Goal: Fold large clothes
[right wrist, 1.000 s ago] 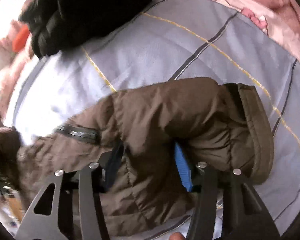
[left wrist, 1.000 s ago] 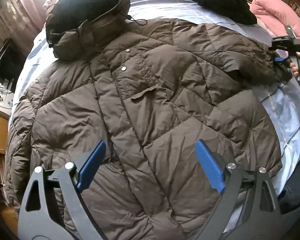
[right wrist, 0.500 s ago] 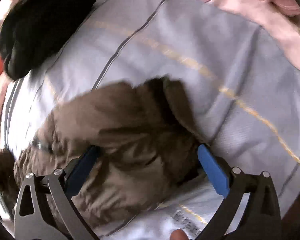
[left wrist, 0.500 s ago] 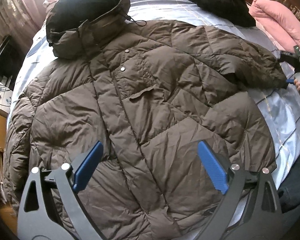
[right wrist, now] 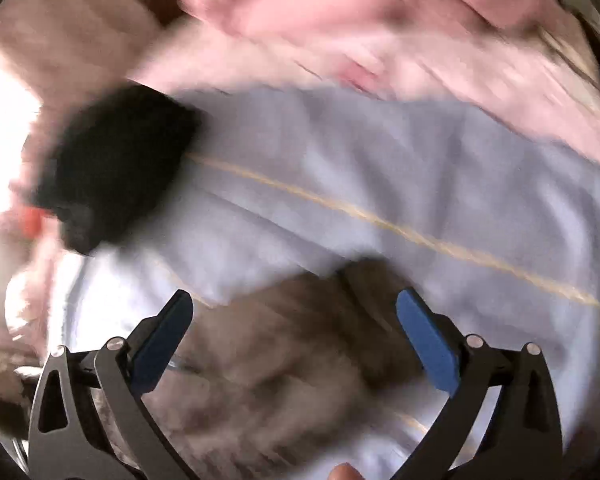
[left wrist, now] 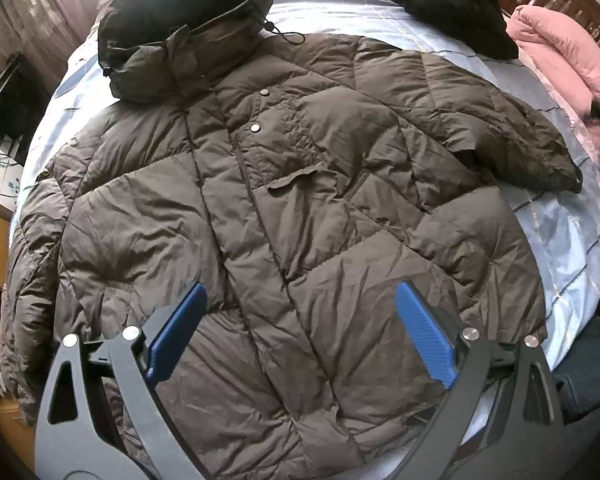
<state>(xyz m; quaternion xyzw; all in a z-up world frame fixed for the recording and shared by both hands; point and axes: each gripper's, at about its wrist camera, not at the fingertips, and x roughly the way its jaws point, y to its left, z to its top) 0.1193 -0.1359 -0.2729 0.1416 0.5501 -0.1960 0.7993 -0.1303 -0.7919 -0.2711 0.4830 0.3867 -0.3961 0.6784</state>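
My left claw (left wrist: 300, 332) is wide open, its two blue ribbed pads far apart, and it holds nothing; it hangs above the lower front part of the large brown quilted down jacket (left wrist: 284, 208). My right claw (right wrist: 296, 340) is also wide open and empty, with the blue pads spread to both sides. Its picture is very blurred, but I can see the brown sleeve end (right wrist: 292, 344) of the jacket lying below and between the pads, not gripped by them. The jacket lies spread flat, front side up, on the pale blue checked bedsheet (left wrist: 560, 232), with its dark-lined hood (left wrist: 188, 20) at the far end and the right sleeve (left wrist: 520, 148) stretched out to the side on the sheet. The other sleeve (left wrist: 28, 264) hangs along the near-left edge of the bed. Beyond the jacket, a black fluffy garment (left wrist: 452, 4) rests on the sheet, apart from the sleeve, and a pink padded quilt (left wrist: 560, 56) lies beside it at the far right. In the right view the same black garment (right wrist: 116, 168) and the pink quilt (right wrist: 380, 24) appear behind the sheet (right wrist: 380, 168), only as soft shapes.
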